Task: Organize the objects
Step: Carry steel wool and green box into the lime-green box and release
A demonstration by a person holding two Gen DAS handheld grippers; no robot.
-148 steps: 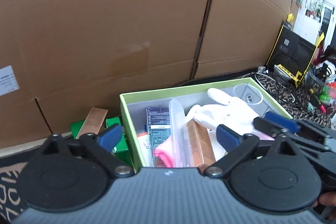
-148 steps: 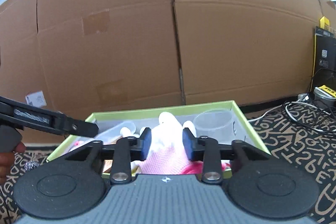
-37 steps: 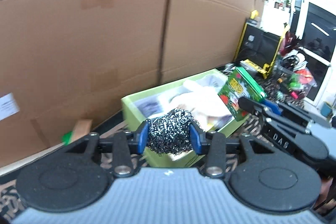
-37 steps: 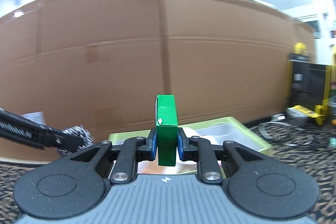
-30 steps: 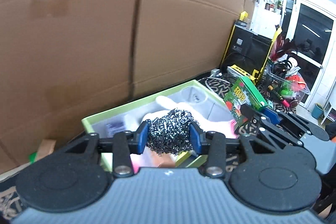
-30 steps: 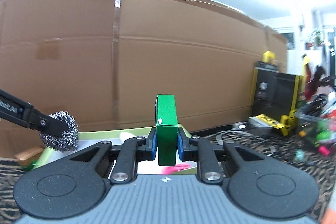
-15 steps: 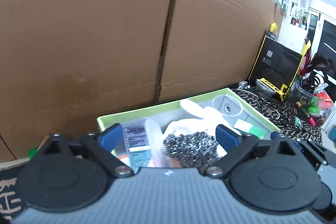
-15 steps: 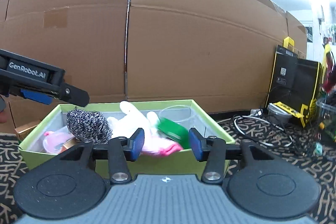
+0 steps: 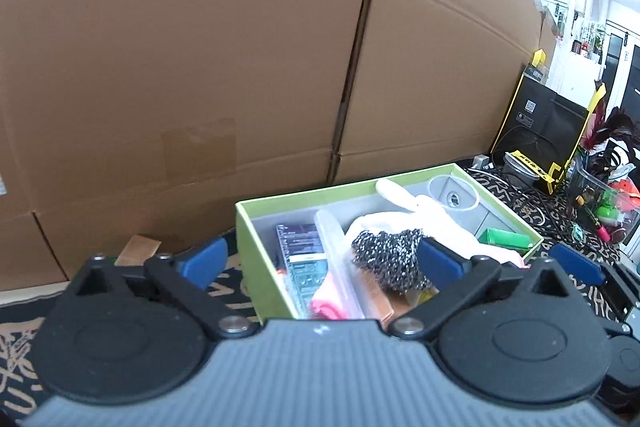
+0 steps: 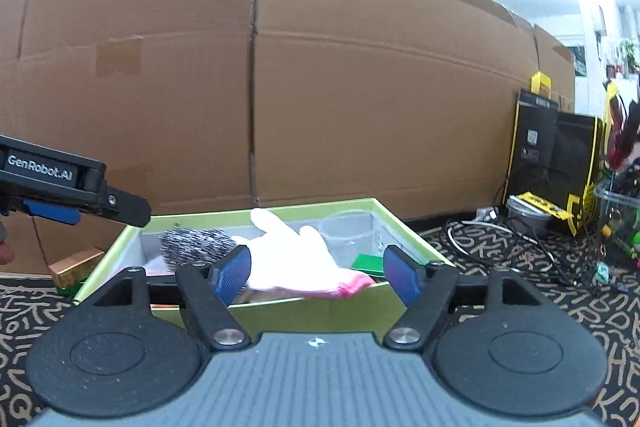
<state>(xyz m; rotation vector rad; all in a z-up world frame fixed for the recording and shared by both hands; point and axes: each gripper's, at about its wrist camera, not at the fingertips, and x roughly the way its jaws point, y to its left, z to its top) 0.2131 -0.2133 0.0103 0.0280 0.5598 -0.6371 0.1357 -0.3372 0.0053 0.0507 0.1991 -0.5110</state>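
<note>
Steel scourer [image 9: 390, 259] and green packet [image 9: 505, 239] lie in the box [image 9: 256, 251]; both grippers [image 9: 320, 259] [image 10: 316, 273], just opened and empty, should lift clear of its rim.

place: likely home storage corner | cues: cardboard wall [image 10: 320, 87], patterned rug [image 10: 560, 307], cable clutter [image 10: 500, 239]

Each black gripper [image 10: 316, 273] has blue pads [image 10: 234, 273] and silver screws [image 10: 228, 337].

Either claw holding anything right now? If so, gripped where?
Nothing held. Left claw and right claw have just been opening, pads clear. Steel scrubber and green box lie in the tray.
</note>
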